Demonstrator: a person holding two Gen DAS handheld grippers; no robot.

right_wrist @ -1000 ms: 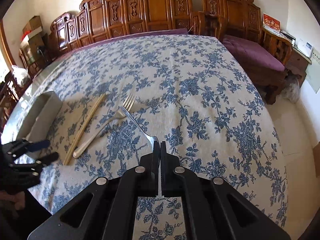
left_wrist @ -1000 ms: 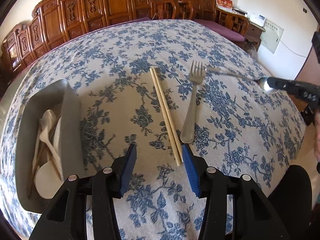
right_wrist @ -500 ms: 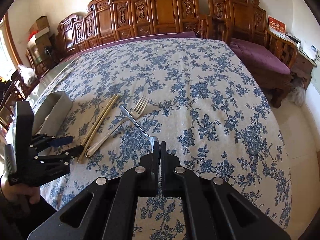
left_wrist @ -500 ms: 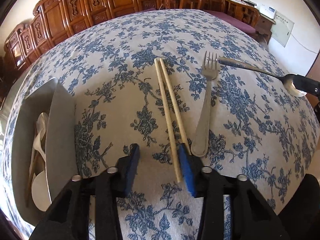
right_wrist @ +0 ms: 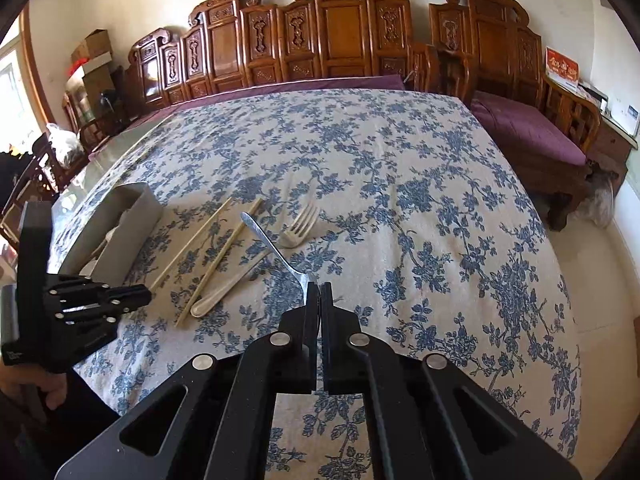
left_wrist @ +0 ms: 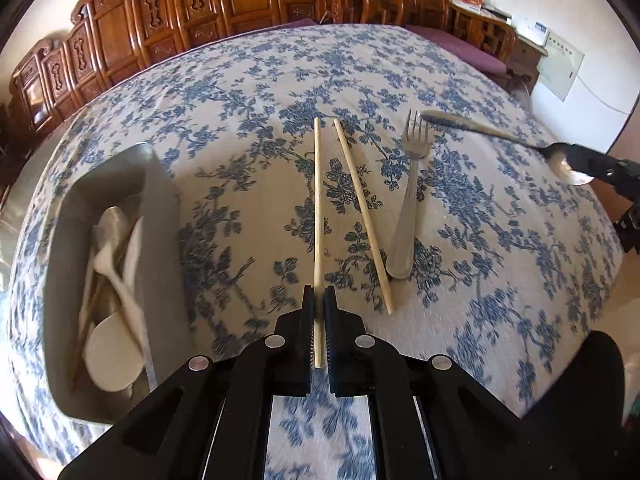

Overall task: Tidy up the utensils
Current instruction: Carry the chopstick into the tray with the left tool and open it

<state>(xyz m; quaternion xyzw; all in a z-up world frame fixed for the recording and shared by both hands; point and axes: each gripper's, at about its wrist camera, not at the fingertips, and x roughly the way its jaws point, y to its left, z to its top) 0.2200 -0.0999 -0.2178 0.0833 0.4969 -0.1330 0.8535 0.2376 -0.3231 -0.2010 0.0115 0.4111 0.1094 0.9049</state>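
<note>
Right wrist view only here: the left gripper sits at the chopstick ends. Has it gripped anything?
Observer: Yes. The left gripper is shut on one chopstick, near its end.
Operator: And the second chopstick?
Observer: It lies loose on the cloth, angled away from the held one, its near end beside the fork handle.
Operator: What is in the tray? I barely see inside.
Observer: White spoons, piled together.
</note>
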